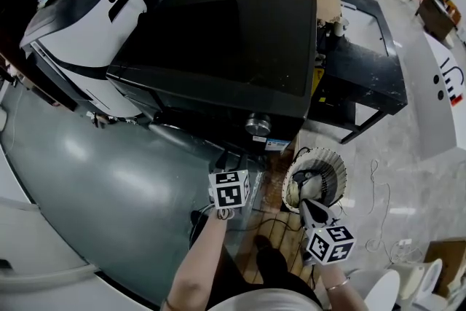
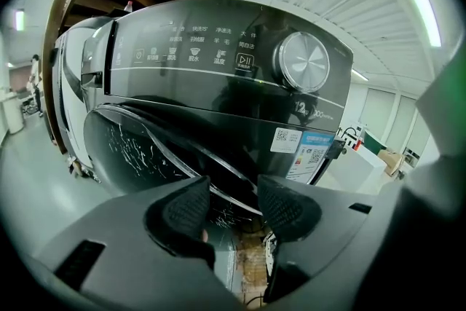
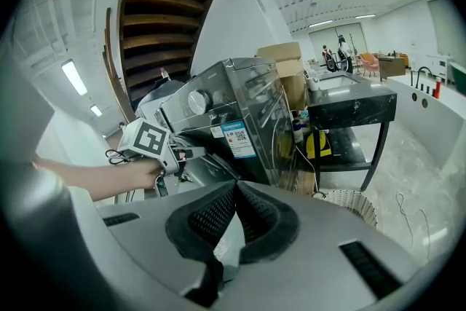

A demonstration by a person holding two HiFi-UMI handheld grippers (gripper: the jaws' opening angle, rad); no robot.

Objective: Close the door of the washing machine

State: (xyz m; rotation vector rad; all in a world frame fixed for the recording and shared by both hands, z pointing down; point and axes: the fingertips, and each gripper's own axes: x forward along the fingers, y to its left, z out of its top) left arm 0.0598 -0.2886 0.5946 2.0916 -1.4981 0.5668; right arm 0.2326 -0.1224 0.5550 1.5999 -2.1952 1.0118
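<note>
a: left gripper view, what's showing?
b: left gripper [image 2: 234, 191] jaws partly apart, nothing pinched. door [image 2: 145, 149] edge runs just past the tips and shows through the gap.
a: the door itself?
b: dark, scratched glass on the washer [image 1: 218, 40] front, below the dial [image 2: 304, 62]. looks ajar, lower edge out from the body.
a: right gripper [image 3: 234, 189]?
b: tips together, empty, hanging over the basket [image 1: 336, 162], off to the side of the door.
a: left pads touching the door?
b: cannot tell from any view.
</note>
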